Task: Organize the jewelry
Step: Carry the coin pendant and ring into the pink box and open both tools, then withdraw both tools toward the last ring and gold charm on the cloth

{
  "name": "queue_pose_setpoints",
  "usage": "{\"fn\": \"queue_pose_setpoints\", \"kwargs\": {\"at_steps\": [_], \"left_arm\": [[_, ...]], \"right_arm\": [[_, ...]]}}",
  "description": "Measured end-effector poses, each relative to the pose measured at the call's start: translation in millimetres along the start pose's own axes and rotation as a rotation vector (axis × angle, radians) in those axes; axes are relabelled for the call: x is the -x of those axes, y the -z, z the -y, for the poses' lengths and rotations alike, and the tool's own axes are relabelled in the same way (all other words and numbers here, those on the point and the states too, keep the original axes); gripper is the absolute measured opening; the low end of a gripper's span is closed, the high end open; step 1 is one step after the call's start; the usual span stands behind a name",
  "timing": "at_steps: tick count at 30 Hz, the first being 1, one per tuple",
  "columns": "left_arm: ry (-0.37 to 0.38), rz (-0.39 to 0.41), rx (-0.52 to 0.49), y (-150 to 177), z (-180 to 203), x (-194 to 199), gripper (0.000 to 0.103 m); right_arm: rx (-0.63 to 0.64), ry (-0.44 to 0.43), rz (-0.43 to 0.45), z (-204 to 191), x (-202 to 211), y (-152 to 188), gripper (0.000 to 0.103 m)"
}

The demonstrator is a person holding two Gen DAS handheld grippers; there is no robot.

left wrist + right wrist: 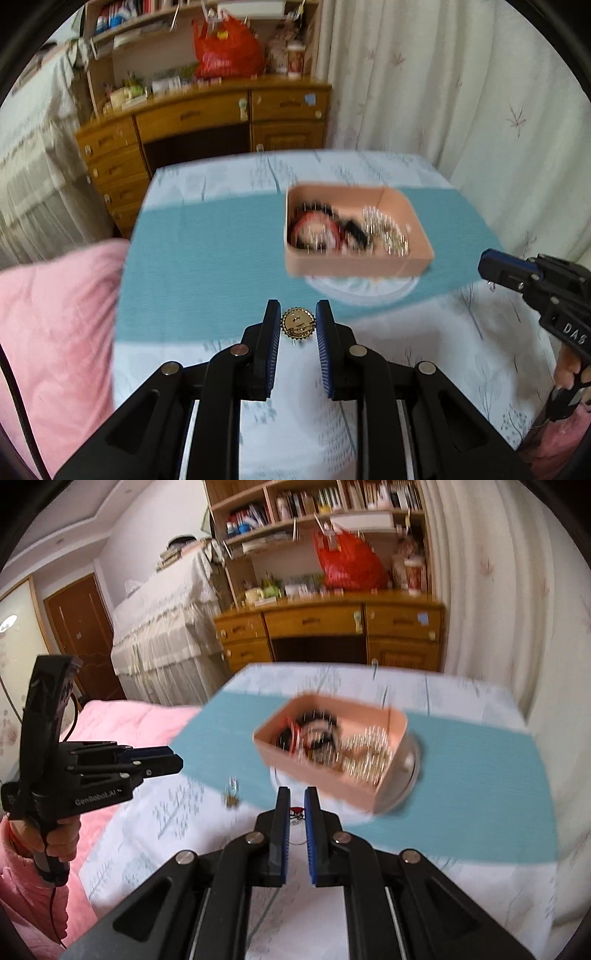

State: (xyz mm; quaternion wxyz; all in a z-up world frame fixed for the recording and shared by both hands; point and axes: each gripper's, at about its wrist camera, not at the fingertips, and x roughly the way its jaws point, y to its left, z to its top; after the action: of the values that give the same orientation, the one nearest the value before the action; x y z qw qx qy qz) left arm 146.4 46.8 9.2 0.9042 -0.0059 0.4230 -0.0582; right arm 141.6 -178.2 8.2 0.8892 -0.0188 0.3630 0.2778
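A pink box (354, 264) holding red, black and silver jewelry stands on a round white base on the teal mat (207, 258); it also shows in the right wrist view (325, 775). My left gripper (297, 325) is shut on a round gold brooch (297, 323), held above the table in front of the box. In the right wrist view the brooch (231, 794) hangs blurred from the left gripper (173, 762). My right gripper (296, 810) is nearly closed on a small red jewelry piece (296, 811) with a thin chain hanging below. It enters the left wrist view (491, 269) at the right.
The table wears a pale printed cloth (295, 424). A pink quilt (55, 314) lies to the left. A wooden desk (207, 118) with a red bag (229, 51) stands behind, with curtains (461, 92) on the right.
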Motion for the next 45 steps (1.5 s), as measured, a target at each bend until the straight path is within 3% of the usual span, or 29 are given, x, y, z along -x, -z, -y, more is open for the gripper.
{"fn": "queue_pose_setpoints", "kwargs": {"at_steps": [8, 14, 18, 23, 25, 27, 29, 32, 39, 41, 45], "left_arm": [[0.002, 0.144, -0.042, -54, 16, 15, 0.017], [0.036, 0.173, -0.042, -80, 27, -3, 0.017], [0.089, 0.146, -0.017, -89, 29, -28, 0.017], [0.112, 0.102, -0.005, -90, 31, -60, 0.018], [0.119, 0.083, 0.004, -90, 30, -70, 0.026], [0.092, 0.065, 0.024, -89, 28, -75, 0.027], [0.092, 0.068, 0.024, -88, 27, -74, 0.028], [0.088, 0.074, 0.025, -86, 22, -70, 0.033], [0.068, 0.072, 0.041, -82, 13, -60, 0.035], [0.064, 0.077, 0.049, -78, 10, -57, 0.044], [0.051, 0.071, 0.08, -64, -3, -48, 0.046]], "right_arm": [[0.022, -0.002, 0.106, 15, 9, -47, 0.007], [0.008, -0.046, 0.131, 21, -2, -67, 0.007], [-0.013, -0.045, 0.113, 28, -17, -71, 0.008], [-0.105, -0.07, 0.082, 47, -40, -67, 0.008], [-0.145, -0.107, 0.053, 57, -52, -65, 0.01], [-0.162, -0.094, 0.014, 62, -63, -63, 0.011], [-0.171, -0.051, -0.015, 65, -69, -60, 0.011], [-0.176, -0.067, -0.013, 65, -68, -58, 0.012], [-0.172, -0.082, -0.003, 58, -58, -60, 0.017], [-0.17, -0.092, -0.002, 54, -56, -61, 0.017], [-0.181, -0.141, -0.006, 43, -53, -61, 0.021]]}}
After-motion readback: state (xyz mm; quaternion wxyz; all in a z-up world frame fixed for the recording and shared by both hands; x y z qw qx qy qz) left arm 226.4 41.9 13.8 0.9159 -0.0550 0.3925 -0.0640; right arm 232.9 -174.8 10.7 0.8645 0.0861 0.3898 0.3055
